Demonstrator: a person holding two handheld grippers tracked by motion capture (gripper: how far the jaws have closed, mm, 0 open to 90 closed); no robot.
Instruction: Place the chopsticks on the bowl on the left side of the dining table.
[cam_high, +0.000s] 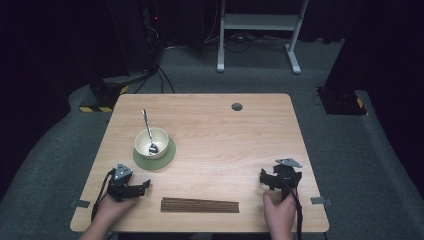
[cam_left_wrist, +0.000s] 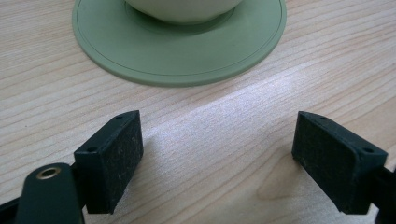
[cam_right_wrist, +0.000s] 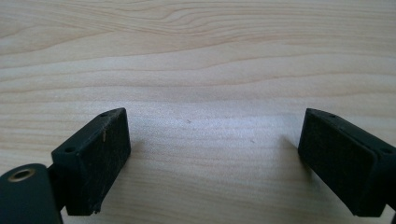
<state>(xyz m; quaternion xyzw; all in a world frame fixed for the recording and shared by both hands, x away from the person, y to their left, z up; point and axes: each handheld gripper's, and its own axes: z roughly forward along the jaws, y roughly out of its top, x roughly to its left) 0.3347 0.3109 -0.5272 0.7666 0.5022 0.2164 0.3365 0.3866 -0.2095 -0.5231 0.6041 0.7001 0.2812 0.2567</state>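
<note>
- Hands come in from the bottom edge of the high view, the left hand and the right hand, each holding a gripper low over the table.
- Wooden table, the largest thing, has a small grey disc set in it near the far edge.
- Dark slatted mat lies flat near the front edge, between the two hands and touching neither.
- Left gripper sits at the front left; its jaws are spread wide with bare wood between them.
- Right gripper sits at the front right, well apart from the mat; its jaws are spread too, with nothing between them.
- Green coaster lies just beyond the left gripper, close ahead of its jaws in the left gripper view.
- Cream bowl stands on the coaster.
- Spoon rests in the bowl, its handle leaning over the far rim.
</note>
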